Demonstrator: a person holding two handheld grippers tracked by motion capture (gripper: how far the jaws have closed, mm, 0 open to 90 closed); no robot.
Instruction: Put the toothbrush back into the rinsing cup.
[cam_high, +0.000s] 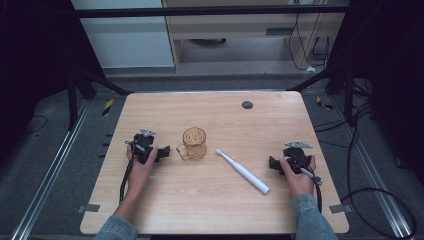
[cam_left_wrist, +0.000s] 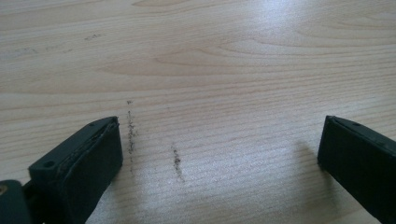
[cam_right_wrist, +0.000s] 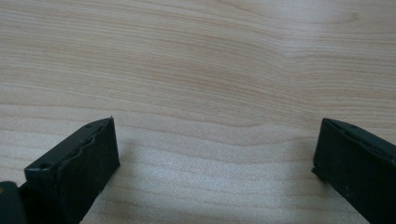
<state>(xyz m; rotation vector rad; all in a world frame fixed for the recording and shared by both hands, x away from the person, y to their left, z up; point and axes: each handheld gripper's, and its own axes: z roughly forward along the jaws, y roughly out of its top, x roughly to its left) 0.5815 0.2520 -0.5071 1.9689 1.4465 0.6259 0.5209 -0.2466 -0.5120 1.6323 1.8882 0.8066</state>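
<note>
Tabletop (cam_high: 210, 210) of pale wood-grain laminate, rounded corners, resting on a metal frame; a small dark round cap (cam_high: 247, 105) sits in the surface toward 12 o'clock. In the left gripper view the wood (cam_left_wrist: 224, 70) carries two short dark scuff marks (cam_left_wrist: 176, 161) between the jaws; in the right gripper view the wood (cam_right_wrist: 210, 70) is unmarked. Grey floor (cam_high: 55, 165) surrounds the table, with black cables (cam_high: 372, 195) looping at 3 to 4 o'clock and yellow-black striped tape (cam_high: 107, 107) at 10 o'clock. Beyond the far edge stand a white panel (cam_high: 125, 40) and a light wooden cabinet (cam_high: 240, 25); both sides of the room are dark. No brand, label or writing can be read on any item.

Amber glass mug (cam_high: 193, 143) stands upright just left of the table's centre, handle turned toward 9 o'clock. White electric toothbrush (cam_high: 243, 171) lies flat just right of centre, head toward 10 o'clock, base toward 4 o'clock, apart from the mug.

Left gripper (cam_high: 159, 152) rests on the table at 9 o'clock of the mug, near its handle without touching; jaws spread wide, nothing between them. Right gripper (cam_high: 274, 164) rests at 3 o'clock of the toothbrush, apart from it; jaws likewise released and empty. A hand in a denim sleeve (cam_high: 312, 220) holds each tool.
</note>
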